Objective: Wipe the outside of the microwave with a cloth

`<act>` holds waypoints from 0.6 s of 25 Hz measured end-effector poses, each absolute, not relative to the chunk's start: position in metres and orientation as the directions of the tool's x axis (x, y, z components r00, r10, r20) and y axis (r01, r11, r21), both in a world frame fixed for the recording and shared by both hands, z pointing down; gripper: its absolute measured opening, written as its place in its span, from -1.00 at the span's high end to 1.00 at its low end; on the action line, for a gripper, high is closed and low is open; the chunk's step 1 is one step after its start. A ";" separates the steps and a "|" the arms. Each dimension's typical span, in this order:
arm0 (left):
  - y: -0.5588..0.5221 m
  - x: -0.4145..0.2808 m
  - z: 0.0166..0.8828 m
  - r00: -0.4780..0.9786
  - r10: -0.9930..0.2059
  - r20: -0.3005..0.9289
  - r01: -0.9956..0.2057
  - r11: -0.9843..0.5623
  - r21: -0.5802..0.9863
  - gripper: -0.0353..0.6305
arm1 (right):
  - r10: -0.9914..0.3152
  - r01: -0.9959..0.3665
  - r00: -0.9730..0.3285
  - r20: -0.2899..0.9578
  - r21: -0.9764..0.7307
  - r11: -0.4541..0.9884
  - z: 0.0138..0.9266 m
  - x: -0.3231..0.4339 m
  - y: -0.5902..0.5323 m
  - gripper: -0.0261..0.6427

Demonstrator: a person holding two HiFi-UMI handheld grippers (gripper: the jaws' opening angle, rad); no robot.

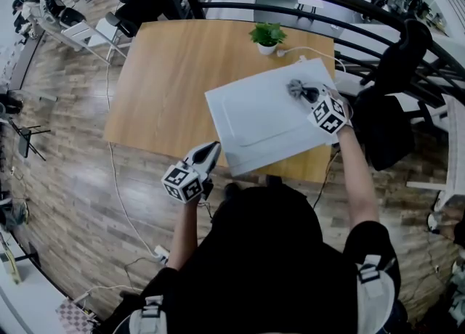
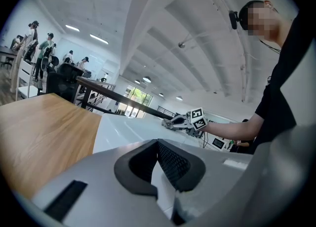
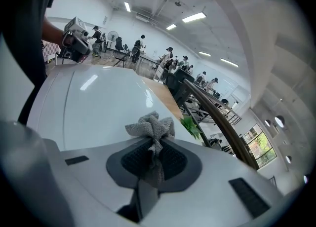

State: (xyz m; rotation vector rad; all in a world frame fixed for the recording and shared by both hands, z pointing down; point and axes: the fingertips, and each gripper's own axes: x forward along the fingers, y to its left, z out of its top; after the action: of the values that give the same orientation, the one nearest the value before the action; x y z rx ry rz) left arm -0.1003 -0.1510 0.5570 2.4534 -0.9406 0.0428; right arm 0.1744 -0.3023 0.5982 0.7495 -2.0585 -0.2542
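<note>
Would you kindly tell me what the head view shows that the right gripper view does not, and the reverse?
Only the head view: the right gripper from outside, the wood floor and a white cable behind the microwave. Only the right gripper view: its jaws closed on the grey cloth, close up, and ceiling lights. Both: the white microwave top, the grey cloth, the left gripper and the potted plant.

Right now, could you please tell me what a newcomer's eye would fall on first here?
A big white microwave fills the wooden table's right side. At its far right corner the right tongs pinch a crumpled grey cloth, with a small green potted plant just beyond.
</note>
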 end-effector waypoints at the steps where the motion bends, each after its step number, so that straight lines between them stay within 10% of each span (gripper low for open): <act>1: -0.152 -0.098 0.557 0.757 -0.620 0.204 -0.636 -0.630 0.446 0.89 | -0.601 -0.414 -0.407 0.688 0.447 0.793 0.599 0.181 -0.304 0.82; 15: -0.152 -0.063 0.557 0.728 -0.654 0.205 -0.665 -0.601 0.444 0.88 | -0.624 -0.438 -0.389 0.678 0.460 0.773 0.597 0.242 -0.326 0.82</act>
State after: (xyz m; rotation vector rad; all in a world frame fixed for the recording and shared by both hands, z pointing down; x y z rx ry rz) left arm -0.0634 -0.1517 0.5572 2.4330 -1.0021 0.0285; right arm 0.2422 -0.3258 0.5970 0.7933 -2.0445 -0.2554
